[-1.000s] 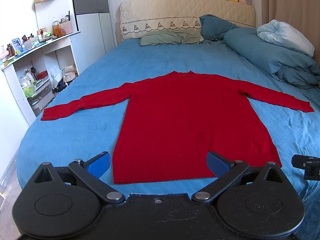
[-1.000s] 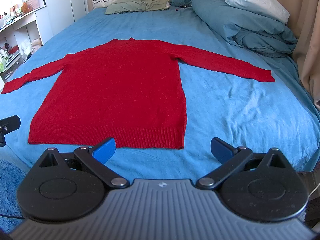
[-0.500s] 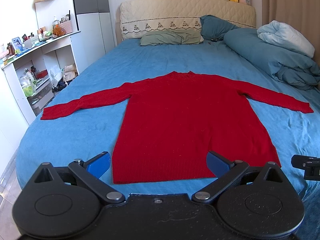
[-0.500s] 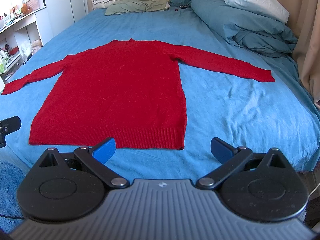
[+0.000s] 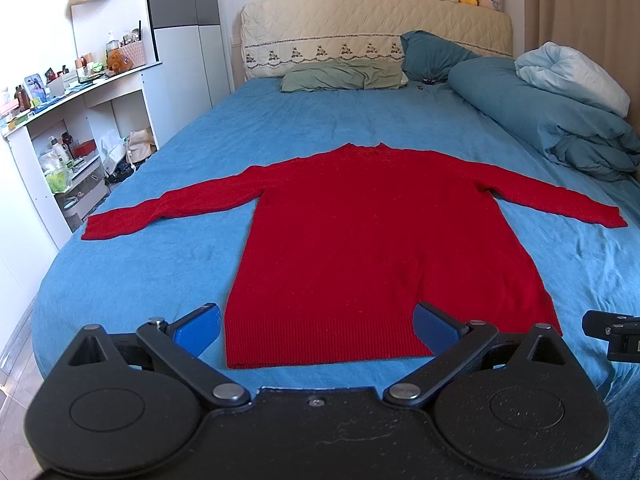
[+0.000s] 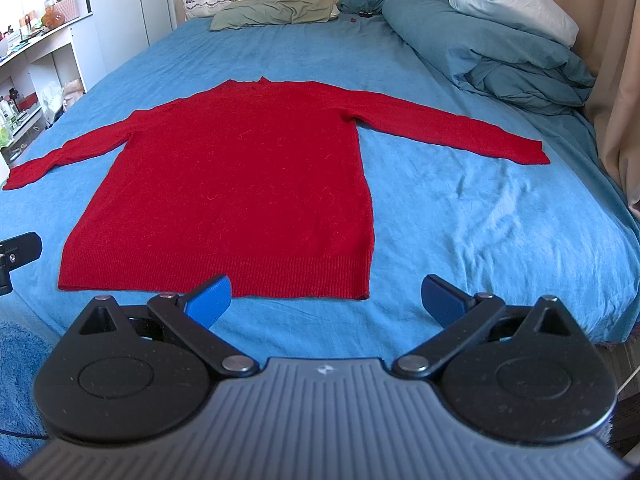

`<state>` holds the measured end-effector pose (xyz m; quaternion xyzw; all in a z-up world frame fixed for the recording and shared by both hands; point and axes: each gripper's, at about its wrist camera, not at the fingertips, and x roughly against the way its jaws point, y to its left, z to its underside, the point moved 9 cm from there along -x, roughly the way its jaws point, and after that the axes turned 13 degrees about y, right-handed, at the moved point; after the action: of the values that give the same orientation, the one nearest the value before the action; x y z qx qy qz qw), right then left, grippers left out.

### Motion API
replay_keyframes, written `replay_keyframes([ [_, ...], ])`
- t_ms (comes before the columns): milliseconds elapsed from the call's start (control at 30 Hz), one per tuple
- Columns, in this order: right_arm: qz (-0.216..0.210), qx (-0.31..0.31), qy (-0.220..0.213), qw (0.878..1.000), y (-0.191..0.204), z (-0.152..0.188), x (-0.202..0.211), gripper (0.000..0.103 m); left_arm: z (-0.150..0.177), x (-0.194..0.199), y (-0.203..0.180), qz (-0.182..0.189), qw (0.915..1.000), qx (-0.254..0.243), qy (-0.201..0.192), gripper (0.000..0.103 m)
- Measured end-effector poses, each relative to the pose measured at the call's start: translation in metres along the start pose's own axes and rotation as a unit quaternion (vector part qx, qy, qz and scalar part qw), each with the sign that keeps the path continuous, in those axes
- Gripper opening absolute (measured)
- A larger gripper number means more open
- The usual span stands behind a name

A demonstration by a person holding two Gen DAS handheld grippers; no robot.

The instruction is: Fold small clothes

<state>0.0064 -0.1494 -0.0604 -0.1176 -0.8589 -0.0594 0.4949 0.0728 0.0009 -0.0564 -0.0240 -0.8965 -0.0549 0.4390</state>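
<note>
A red long-sleeved sweater lies flat on the blue bed sheet, both sleeves spread out sideways, hem toward me. It also shows in the right wrist view. My left gripper is open and empty, hovering just in front of the hem's left half. My right gripper is open and empty, just in front of the hem's right corner. Neither touches the sweater.
Pillows and a headboard stand at the far end. A bundled blue duvet lies along the right side. White shelves with clutter stand left of the bed. A curtain hangs at the right.
</note>
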Motion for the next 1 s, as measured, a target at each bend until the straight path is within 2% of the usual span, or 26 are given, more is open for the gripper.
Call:
replay_keyframes([
  [400,-0.001,-0.002,-0.002,1.000,0.000,-0.002,0.002,0.103,-0.001,0.002,0.002,0.002,1.0000,0.003,-0.007,0.103],
  [533,-0.002,-0.010,-0.010,1.000,-0.003,-0.013,0.008,0.103,-0.011,0.009,0.000,0.005,0.9998,0.000,-0.018,0.103],
  [633,0.004,-0.030,-0.023,0.999,-0.016,-0.029,0.013,0.103,-0.034,0.015,-0.006,0.014,0.9993,-0.007,-0.033,0.103],
  [800,0.008,-0.075,-0.039,0.996,-0.052,-0.064,0.010,0.103,-0.089,0.013,-0.025,0.027,0.9968,-0.024,-0.072,0.103],
  [900,0.021,-0.098,-0.053,0.994,-0.083,-0.088,0.000,0.103,-0.127,0.001,-0.042,0.049,0.9944,-0.031,-0.089,0.103],
  [1000,0.030,-0.124,-0.065,0.990,-0.119,-0.116,-0.017,0.103,-0.163,-0.021,-0.062,0.075,0.9923,-0.041,-0.089,0.103],
])
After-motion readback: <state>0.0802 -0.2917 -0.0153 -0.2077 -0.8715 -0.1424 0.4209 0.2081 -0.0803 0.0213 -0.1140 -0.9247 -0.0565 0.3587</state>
